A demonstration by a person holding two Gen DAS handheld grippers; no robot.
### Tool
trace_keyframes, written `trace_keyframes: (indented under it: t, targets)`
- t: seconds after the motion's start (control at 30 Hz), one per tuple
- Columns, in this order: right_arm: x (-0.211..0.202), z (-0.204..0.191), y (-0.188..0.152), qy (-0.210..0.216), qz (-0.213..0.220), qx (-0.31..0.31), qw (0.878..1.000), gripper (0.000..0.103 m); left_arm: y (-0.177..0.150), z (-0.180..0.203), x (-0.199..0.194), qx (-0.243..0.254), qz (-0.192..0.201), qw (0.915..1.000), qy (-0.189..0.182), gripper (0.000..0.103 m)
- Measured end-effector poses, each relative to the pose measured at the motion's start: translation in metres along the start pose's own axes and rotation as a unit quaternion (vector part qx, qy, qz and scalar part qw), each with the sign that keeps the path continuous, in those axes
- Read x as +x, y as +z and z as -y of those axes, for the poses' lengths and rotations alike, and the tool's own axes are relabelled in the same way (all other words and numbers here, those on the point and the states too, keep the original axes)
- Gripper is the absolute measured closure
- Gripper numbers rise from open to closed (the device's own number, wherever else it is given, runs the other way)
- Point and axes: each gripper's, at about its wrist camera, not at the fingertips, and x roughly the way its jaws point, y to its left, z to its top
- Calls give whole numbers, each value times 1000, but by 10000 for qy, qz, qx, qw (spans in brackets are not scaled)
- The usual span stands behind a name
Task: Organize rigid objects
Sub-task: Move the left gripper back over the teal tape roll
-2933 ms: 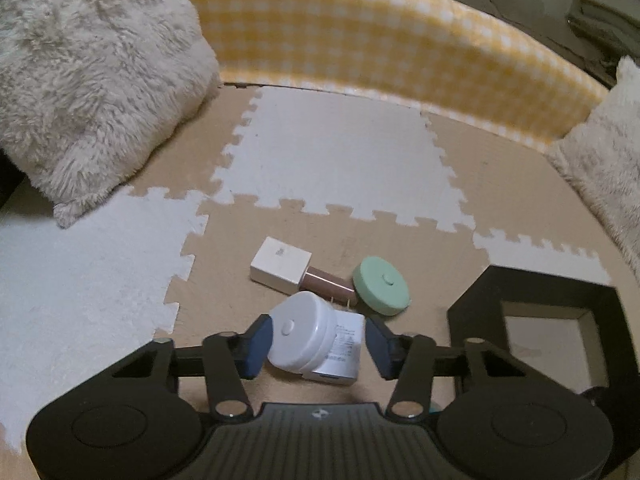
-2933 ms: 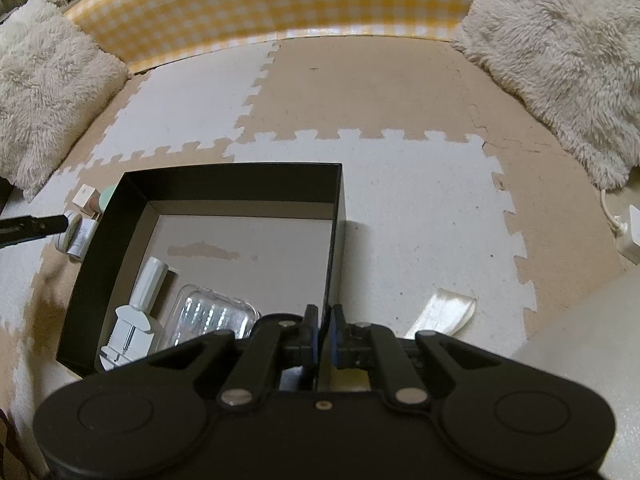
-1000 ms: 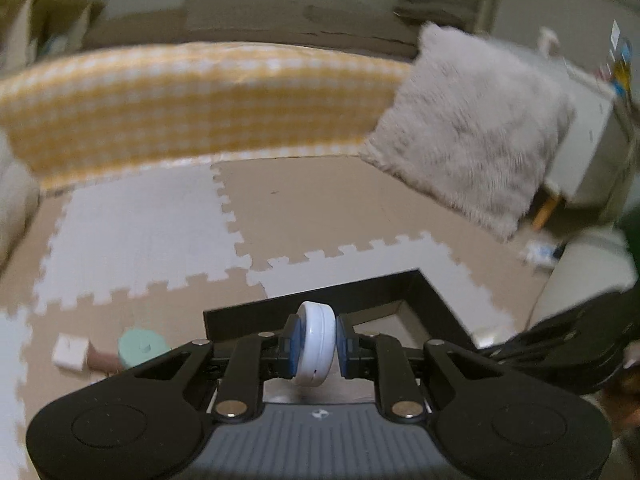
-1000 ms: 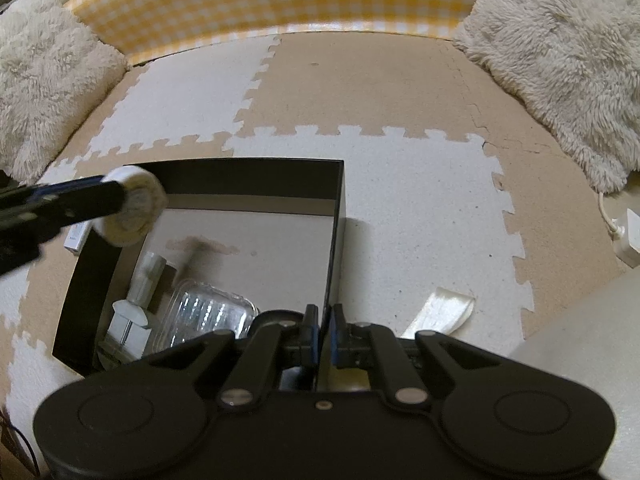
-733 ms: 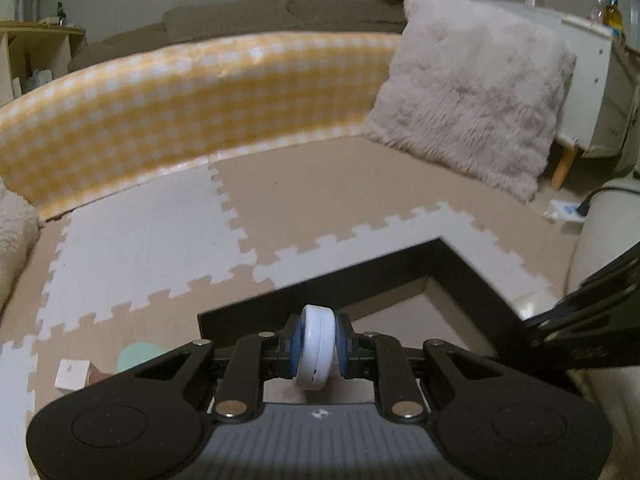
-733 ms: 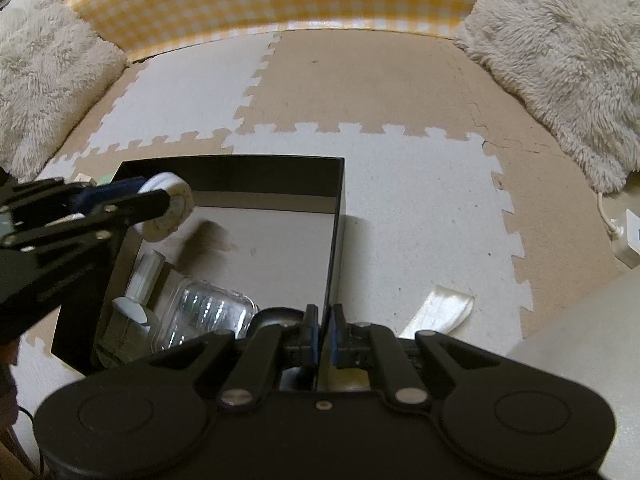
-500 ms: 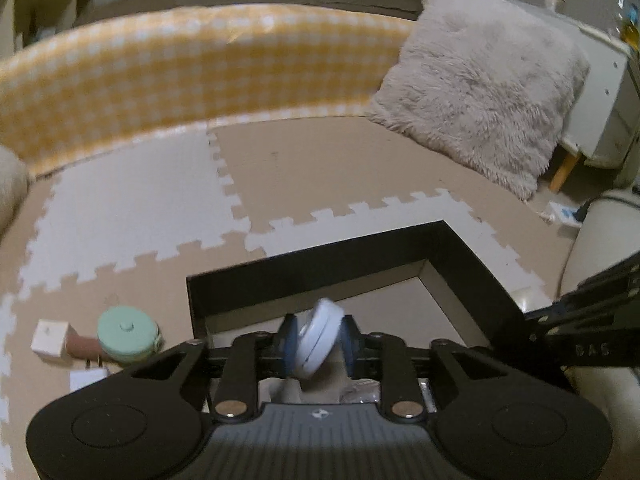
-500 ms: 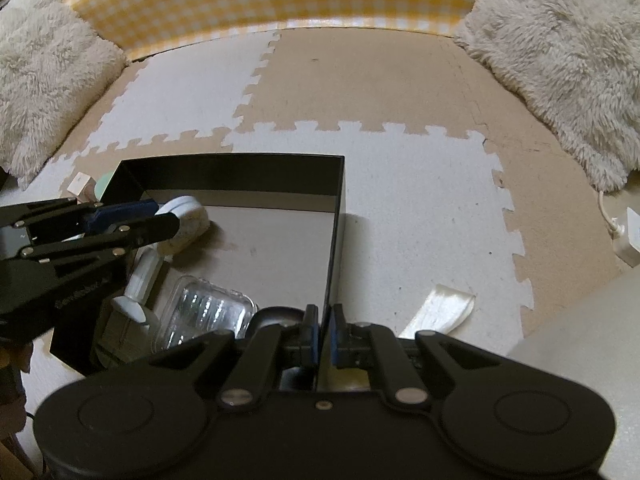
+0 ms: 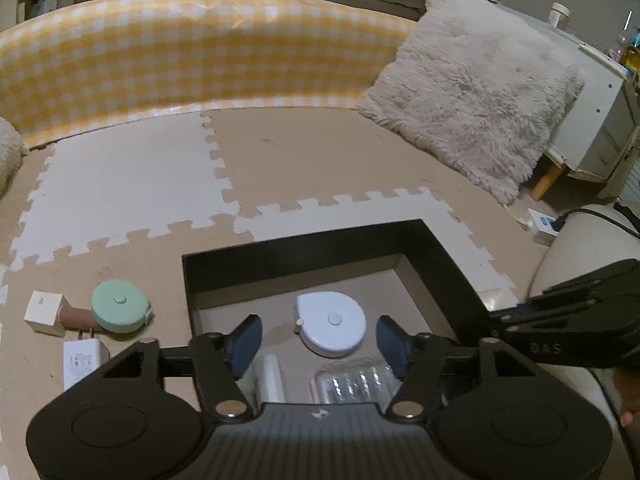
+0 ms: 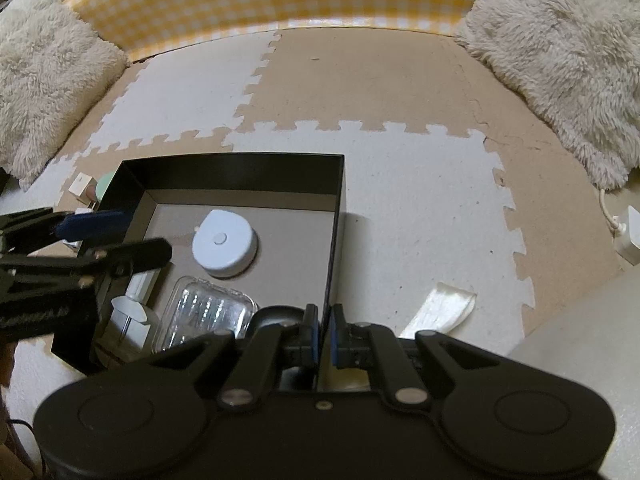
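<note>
A white round tape measure point(image 9: 331, 323) lies flat on the floor of the black box point(image 9: 308, 242); it also shows in the right wrist view point(image 10: 223, 243). My left gripper point(image 9: 318, 342) is open and empty above the box, with the tape measure between and below its fingers. My right gripper point(image 10: 324, 334) is shut on the box's right wall point(image 10: 335, 240). On the mat left of the box lie a green round tape measure point(image 9: 119, 310), a white cube point(image 9: 44, 312), a brown cylinder point(image 9: 76, 317) and a white charger point(image 9: 84, 362).
Inside the box are also a clear plastic case point(image 10: 206, 314) and a white tool point(image 10: 134, 304). Fluffy pillows point(image 10: 560, 48) and a yellow checkered bumper point(image 9: 180, 64) ring the foam mat. A plastic scrap point(image 10: 440, 310) lies right of the box.
My left gripper carried the white tape measure from the mat over the box, opened, and the tape measure now lies flat inside. My right gripper has kept its hold on the box wall.
</note>
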Motion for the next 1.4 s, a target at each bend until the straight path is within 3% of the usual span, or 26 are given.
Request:
trace_keyframes:
  t: [0.43,0.7,1.17,1.4]
  targets:
    - [0,2,0,49,-30,80,10000,96,-2,13,-21,-20,-48,10000,-44,7]
    - [0,4,-1,95,1,134,9999,96,-3,12,-37,-26,-10,9999,109,0]
    - [2,8,-1,150,-6,182,9997,95,-4,-16,-66,-508,141,9977,418,0]
    - [1,7,-2,130,0,190,9997,94,-1,-45,-79,-840,264,9930,782,0]
